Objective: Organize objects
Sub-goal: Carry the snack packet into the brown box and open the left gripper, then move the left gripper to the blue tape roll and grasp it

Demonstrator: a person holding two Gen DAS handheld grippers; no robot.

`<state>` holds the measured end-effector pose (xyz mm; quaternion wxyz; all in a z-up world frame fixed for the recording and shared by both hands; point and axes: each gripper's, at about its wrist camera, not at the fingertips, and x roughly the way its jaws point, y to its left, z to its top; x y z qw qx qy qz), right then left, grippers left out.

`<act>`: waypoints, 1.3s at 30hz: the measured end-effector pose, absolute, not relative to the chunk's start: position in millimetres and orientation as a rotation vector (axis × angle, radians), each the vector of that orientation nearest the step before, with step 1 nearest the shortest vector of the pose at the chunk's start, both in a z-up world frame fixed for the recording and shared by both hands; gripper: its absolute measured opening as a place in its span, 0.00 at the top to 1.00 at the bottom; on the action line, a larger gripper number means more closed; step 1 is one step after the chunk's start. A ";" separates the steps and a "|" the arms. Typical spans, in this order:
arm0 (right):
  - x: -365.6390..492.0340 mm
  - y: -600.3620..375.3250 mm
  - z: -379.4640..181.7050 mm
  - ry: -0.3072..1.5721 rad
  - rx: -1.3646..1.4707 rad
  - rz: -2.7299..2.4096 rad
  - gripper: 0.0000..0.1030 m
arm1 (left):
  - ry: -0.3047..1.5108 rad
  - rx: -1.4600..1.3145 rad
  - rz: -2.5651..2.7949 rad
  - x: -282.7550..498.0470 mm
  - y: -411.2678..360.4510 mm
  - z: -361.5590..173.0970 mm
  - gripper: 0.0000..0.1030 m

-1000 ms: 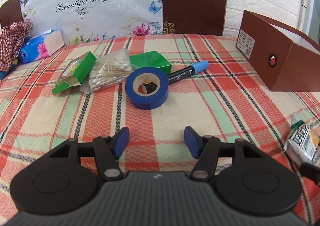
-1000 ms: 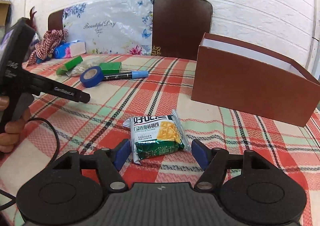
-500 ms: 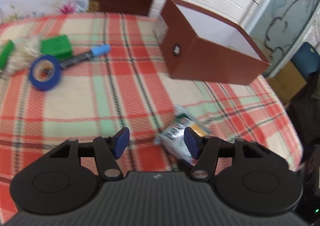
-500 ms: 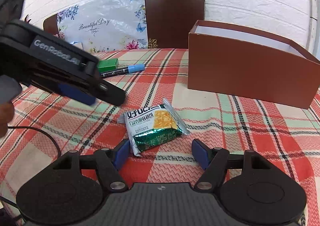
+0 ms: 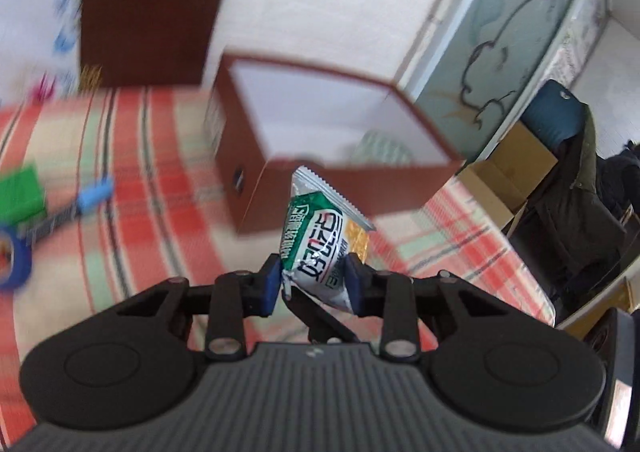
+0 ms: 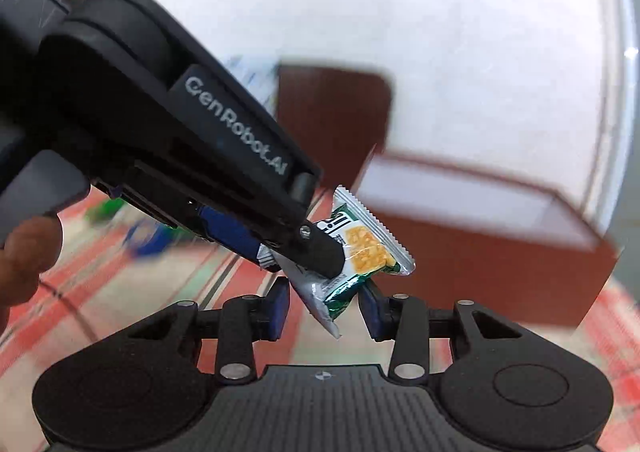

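Observation:
A green and white snack packet [image 5: 320, 236] hangs in the air above the plaid tablecloth [image 5: 160, 212]. My left gripper [image 5: 314, 284] is shut on its lower half, and its jaws are still closing. In the right wrist view the left gripper's black finger [image 6: 320, 252] crosses the packet [image 6: 368, 248]. My right gripper [image 6: 324, 308] is just below, its jaws closing with the packet's bottom end between them; a gap shows beside the left pad. The brown open-top box [image 5: 400, 188] stands right behind the packet.
A pale striped item [image 5: 380, 148] lies inside the box. A blue tape roll [image 5: 12, 264], a blue-capped marker [image 5: 80, 204] and a green carton [image 5: 20, 192] lie at the left. A chair back [image 5: 148, 12] stands behind. A hand [image 6: 24, 264] holds the left gripper.
My left gripper swung right from the tape roll to the packet, closed on it and lifted it off the cloth. My right gripper's jaws narrowed around the packet's lower end and rose.

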<state>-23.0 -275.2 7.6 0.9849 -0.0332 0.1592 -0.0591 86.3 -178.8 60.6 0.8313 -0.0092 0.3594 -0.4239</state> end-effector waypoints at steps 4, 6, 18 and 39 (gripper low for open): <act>-1.1 -313.9 29.3 0.261 -0.032 -0.188 0.62 | 0.694 0.013 -0.944 106.4 -220.9 83.9 0.65; 10.8 -335.9 34.5 0.256 -0.013 -0.217 0.62 | 0.682 0.020 -0.965 119.0 -245.0 86.7 0.65; 60.7 -417.0 14.6 0.313 -0.002 -0.358 0.42 | 0.694 0.108 -0.918 162.1 -340.7 62.7 0.64; -2.8 -338.2 -12.9 0.378 0.116 -0.214 0.42 | 0.671 0.104 -0.832 90.9 -210.0 32.5 0.61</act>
